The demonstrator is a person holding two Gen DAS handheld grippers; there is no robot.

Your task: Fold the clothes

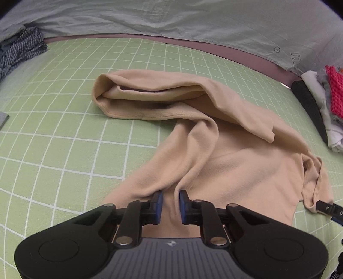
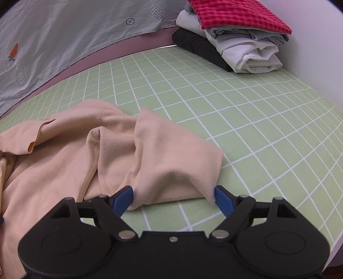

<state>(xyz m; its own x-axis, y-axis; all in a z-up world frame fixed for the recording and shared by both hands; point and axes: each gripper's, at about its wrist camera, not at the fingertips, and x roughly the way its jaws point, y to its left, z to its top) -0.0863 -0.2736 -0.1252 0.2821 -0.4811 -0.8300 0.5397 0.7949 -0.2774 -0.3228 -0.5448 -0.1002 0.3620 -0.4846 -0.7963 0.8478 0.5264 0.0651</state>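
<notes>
**Beige garment under both tools**

I see a green gridded mat (image 1: 64, 128) covering the surface, with a grey sheet (image 1: 171, 19) along its far edge. The beige garment (image 1: 225, 154) lies crumpled across the mat's middle, one end rolled over. A stack of folded clothes (image 2: 240, 43), red checked piece on top, sits at the far right corner. My left tool (image 1: 170, 203) has its pads drawn close, pinching a fold of the garment. My right tool (image 2: 172, 197) stands wide apart, straddling a raised corner of the fabric.
</notes>
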